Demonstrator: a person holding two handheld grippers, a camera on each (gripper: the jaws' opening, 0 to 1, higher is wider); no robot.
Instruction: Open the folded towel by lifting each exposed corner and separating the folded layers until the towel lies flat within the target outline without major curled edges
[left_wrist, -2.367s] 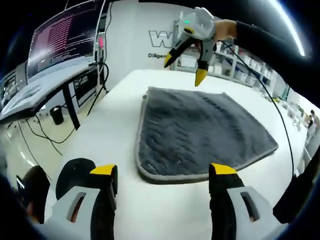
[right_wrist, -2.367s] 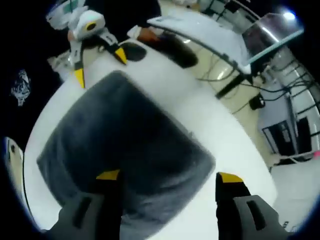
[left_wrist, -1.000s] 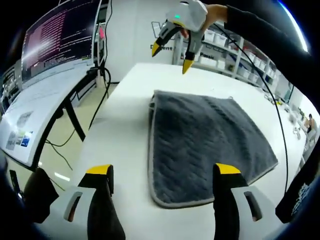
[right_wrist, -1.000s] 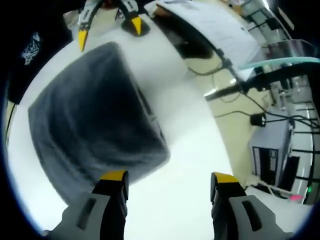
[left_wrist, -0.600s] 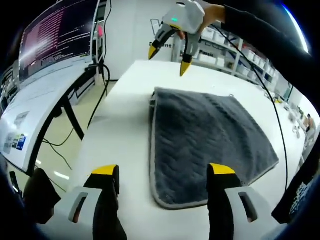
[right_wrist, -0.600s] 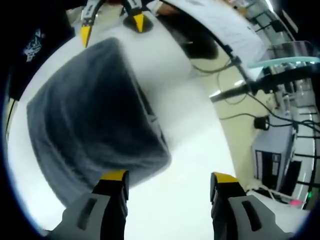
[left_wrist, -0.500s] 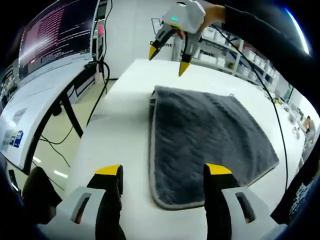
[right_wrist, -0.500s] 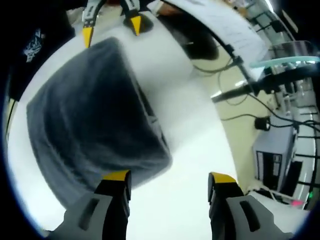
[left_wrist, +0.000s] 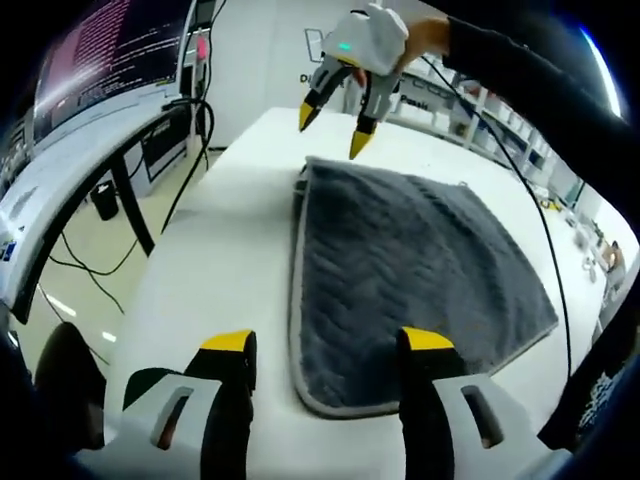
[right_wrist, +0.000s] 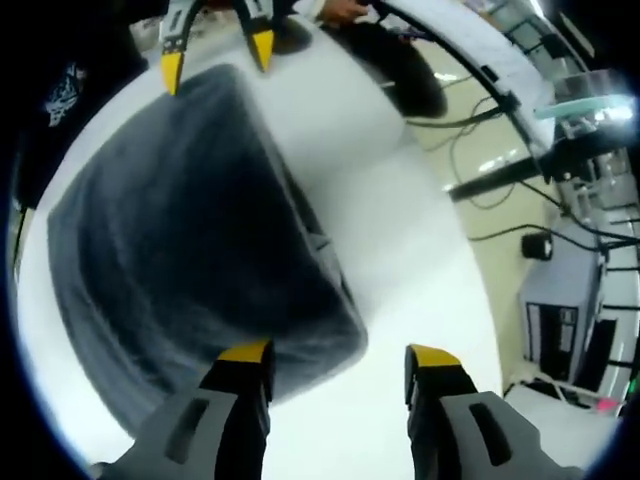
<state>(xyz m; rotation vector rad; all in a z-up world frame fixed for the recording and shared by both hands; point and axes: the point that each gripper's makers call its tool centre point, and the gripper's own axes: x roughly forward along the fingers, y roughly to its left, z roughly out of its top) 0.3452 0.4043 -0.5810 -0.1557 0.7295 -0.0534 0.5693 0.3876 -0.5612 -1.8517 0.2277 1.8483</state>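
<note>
Meanwhile, a folded grey towel (left_wrist: 420, 270) lay on a white table (left_wrist: 220, 270), its pale-edged border running along its left side and round its near corner. In the left gripper view, the left gripper (left_wrist: 325, 345) hung low over the near end of the table, its two yellow-tipped jaws spread apart with nothing between them; the right tip sat over the towel's near edge, the left tip over bare table just beside it. Whether either tip touched the surface could not be told.

At the far end, the right gripper (left_wrist: 330, 130) was held by a hand in a dark sleeve (left_wrist: 520, 70), jaws parted and empty, pointing down just above the towel's far left corner. A black cable (left_wrist: 545, 230) trailed from it across the right side of the towel.

From the right gripper view, the same towel (right_wrist: 190, 240) spread away from the right gripper (right_wrist: 340, 355), whose open jaws straddled the towel's nearest corner, one tip over the cloth, the other over the table (right_wrist: 400, 240). The left gripper (right_wrist: 215, 55) showed at the far end, jaws apart.

A monitor (left_wrist: 100, 50) with lit text stood on a desk to the left.
</note>
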